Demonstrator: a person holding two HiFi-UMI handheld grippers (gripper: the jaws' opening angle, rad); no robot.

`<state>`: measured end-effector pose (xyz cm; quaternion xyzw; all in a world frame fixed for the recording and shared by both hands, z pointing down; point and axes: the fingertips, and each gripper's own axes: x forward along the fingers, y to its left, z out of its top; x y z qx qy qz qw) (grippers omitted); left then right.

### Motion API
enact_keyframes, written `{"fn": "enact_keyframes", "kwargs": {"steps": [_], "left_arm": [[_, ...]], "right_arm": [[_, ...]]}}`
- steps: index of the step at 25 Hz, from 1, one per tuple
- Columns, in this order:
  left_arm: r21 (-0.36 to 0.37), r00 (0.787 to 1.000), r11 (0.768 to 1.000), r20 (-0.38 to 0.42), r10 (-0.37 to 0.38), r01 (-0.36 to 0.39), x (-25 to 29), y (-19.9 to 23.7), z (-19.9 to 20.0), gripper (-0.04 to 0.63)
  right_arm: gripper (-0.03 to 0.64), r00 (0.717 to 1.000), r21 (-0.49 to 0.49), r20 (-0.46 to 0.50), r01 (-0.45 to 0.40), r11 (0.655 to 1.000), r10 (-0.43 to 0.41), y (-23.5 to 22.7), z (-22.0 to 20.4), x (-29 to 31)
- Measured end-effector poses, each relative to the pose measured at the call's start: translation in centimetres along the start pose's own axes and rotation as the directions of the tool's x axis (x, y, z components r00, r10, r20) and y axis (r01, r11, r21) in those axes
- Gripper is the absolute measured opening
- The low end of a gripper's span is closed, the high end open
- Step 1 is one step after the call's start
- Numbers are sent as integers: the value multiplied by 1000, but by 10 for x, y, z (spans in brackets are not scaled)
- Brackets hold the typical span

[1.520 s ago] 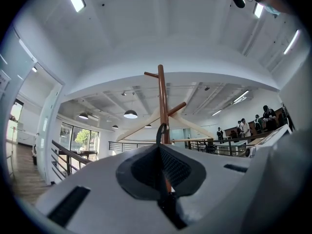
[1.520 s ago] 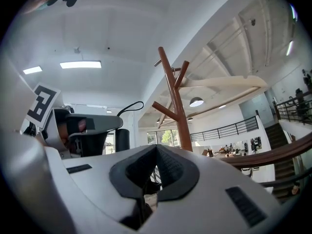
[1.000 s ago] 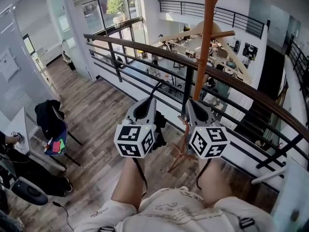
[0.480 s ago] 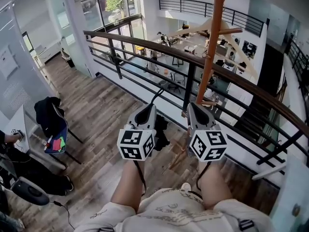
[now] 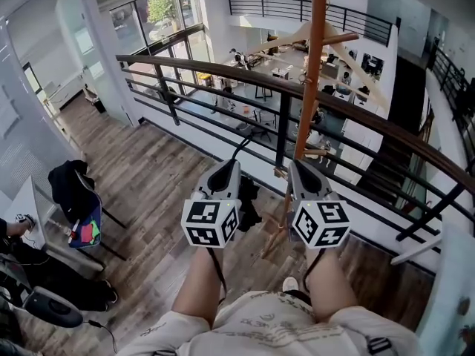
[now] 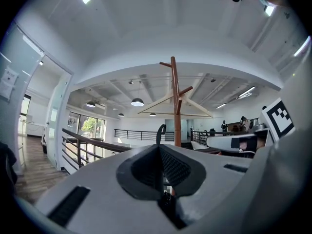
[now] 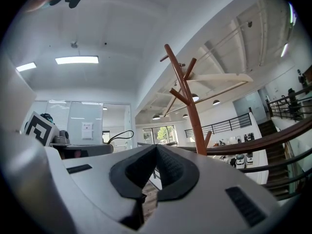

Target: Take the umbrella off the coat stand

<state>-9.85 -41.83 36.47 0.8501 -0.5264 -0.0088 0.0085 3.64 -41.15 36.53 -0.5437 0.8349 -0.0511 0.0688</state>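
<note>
My left gripper and right gripper are both closed, empty. The umbrella is just left of the stand (handle up); I'd open left first, then reach its handle.

open-plan office, mezzanine railing, desks below, wood floor

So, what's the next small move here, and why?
Probably open the left tool. Its jaws are together on nothing, and the hooked handle of the umbrella shows just beyond its tip, left of the coat stand. It cannot take the handle while shut. The right tool is also shut and empty.
</note>
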Motion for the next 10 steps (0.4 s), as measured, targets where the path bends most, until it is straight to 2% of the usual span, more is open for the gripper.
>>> {"fn": "enact_keyframes", "kwargs": {"steps": [10], "left_arm": [[4,999,999,3,-36,36,13,-24,4,8]], "right_arm": [[3,999,-7,-2,41,999,-41,-24,5,-11]]}}
